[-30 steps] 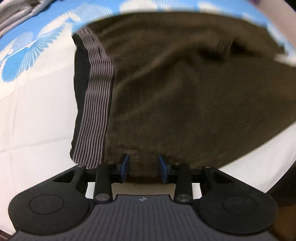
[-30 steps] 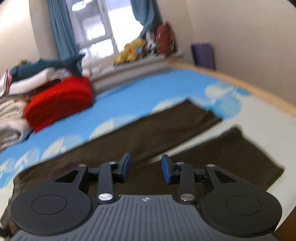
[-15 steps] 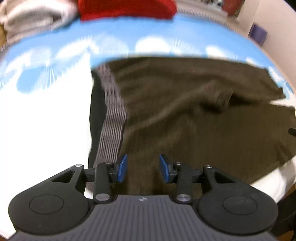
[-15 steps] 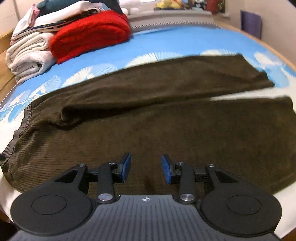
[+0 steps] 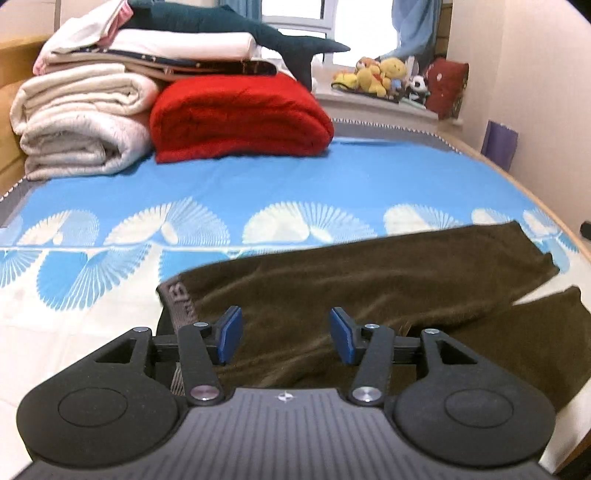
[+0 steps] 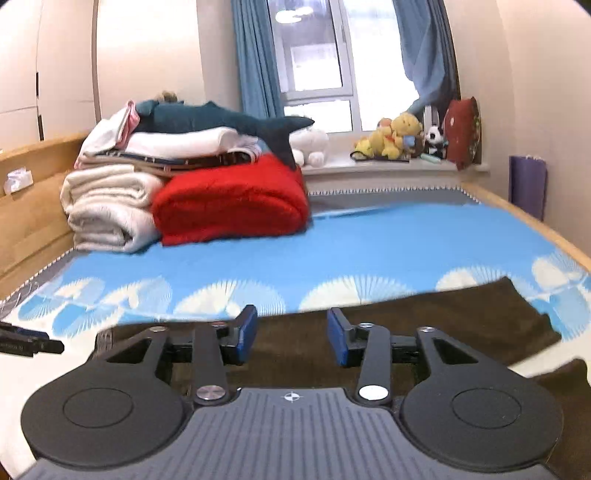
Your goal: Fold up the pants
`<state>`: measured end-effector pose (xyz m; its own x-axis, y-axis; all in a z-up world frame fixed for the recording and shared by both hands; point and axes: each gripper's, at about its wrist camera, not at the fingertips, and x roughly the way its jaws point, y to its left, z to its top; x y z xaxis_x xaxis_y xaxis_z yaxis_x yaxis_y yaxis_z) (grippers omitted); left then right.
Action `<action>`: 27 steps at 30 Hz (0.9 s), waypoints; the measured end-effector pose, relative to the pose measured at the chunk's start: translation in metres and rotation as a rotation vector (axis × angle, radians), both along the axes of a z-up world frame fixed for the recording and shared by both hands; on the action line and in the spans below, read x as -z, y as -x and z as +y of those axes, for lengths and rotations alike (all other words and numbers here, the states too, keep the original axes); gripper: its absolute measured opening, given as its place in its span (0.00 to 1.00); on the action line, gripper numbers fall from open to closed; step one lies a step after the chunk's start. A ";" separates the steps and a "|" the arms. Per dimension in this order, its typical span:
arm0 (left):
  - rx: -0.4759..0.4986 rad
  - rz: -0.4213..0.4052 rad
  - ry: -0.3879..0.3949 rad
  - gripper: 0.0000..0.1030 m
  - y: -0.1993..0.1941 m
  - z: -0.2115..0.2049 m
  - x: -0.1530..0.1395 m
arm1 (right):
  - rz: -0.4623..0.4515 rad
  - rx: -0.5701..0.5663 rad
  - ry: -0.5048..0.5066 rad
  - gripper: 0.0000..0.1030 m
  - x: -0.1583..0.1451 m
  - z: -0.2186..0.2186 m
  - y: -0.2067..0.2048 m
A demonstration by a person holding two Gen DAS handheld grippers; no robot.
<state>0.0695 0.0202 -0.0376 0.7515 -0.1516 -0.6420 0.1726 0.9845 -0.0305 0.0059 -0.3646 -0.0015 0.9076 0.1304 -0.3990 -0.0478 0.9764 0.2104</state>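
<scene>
1. Far left on the bed, a stack of cream quilts (image 5: 81, 122) sits pressed against a folded red blanket (image 5: 240, 118), and a dark teal plush shark (image 5: 236, 22) sprawls along the top of the pile.
2. Soft toys (image 6: 395, 140) crowd the windowsill at the far right; a purple bag (image 6: 526, 184) leans on the right wall. Nothing lies on the pants.
3. The dark brown pants (image 5: 369, 288) lie flat on the near part of the blue-and-white sheet (image 5: 295, 184), striped waistband (image 5: 177, 295) to the left, two legs running right and splitting apart at the hems.
4. The fabric is ribbed and soft, slightly rumpled near the crotch.
5. Left gripper (image 5: 284, 336) hangs above the waist end, jaws opening, blue pads apart, nothing between them.
6. Right gripper (image 6: 291, 336) hangs over the legs, jaws opening too, holding nothing.
</scene>
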 end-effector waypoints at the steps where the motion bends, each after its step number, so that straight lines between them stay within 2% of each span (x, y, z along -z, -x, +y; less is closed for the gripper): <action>1: -0.001 -0.003 0.007 0.56 -0.002 -0.004 -0.005 | 0.005 0.010 -0.006 0.44 0.002 -0.002 -0.003; 3: -0.002 0.002 0.035 0.56 -0.004 -0.012 -0.009 | 0.056 0.020 -0.013 0.44 0.009 -0.001 -0.011; 7: 0.011 0.022 0.119 0.56 -0.002 -0.024 -0.020 | 0.018 0.025 -0.011 0.44 0.001 0.007 -0.014; 9: 0.020 0.009 0.111 0.54 -0.002 -0.030 -0.023 | 0.026 0.006 -0.010 0.44 0.000 0.011 -0.018; 10: 0.028 0.002 0.100 0.50 -0.002 -0.035 -0.024 | 0.020 -0.013 -0.007 0.43 -0.003 0.012 -0.020; 12: 0.030 0.001 0.099 0.21 -0.004 -0.039 -0.025 | -0.001 -0.022 0.022 0.43 -0.006 0.015 -0.021; 13: 0.029 0.006 0.107 0.10 -0.005 -0.038 -0.025 | -0.006 -0.021 0.031 0.43 -0.006 0.017 -0.022; 14: 0.025 0.016 0.114 0.06 -0.006 -0.038 -0.025 | -0.003 -0.025 0.031 0.42 -0.004 0.018 -0.024; 15: 0.020 0.029 0.116 0.04 -0.008 -0.037 -0.024 | 0.005 -0.029 0.037 0.37 -0.001 0.018 -0.023; 16: 0.015 0.044 0.115 0.03 -0.010 -0.035 -0.023 | 0.010 -0.027 0.049 0.33 0.000 0.019 -0.025; 18: 0.004 0.090 0.127 0.03 -0.016 -0.030 -0.020 | 0.010 -0.018 0.065 0.16 0.000 0.021 -0.025; 19: -0.010 0.134 0.149 0.03 -0.024 -0.024 -0.018 | 0.003 -0.016 0.064 0.13 0.000 0.020 -0.025; 21: -0.069 0.225 0.227 0.03 -0.046 -0.001 -0.017 | -0.009 -0.003 0.084 0.11 0.000 0.019 -0.026; 23: -0.133 0.268 0.274 0.04 -0.074 0.024 -0.018 | 0.011 0.000 0.066 0.11 0.003 0.016 -0.029; 27: -0.229 0.204 0.224 0.06 -0.129 0.063 -0.017 | 0.034 0.009 0.025 0.12 0.006 0.006 -0.032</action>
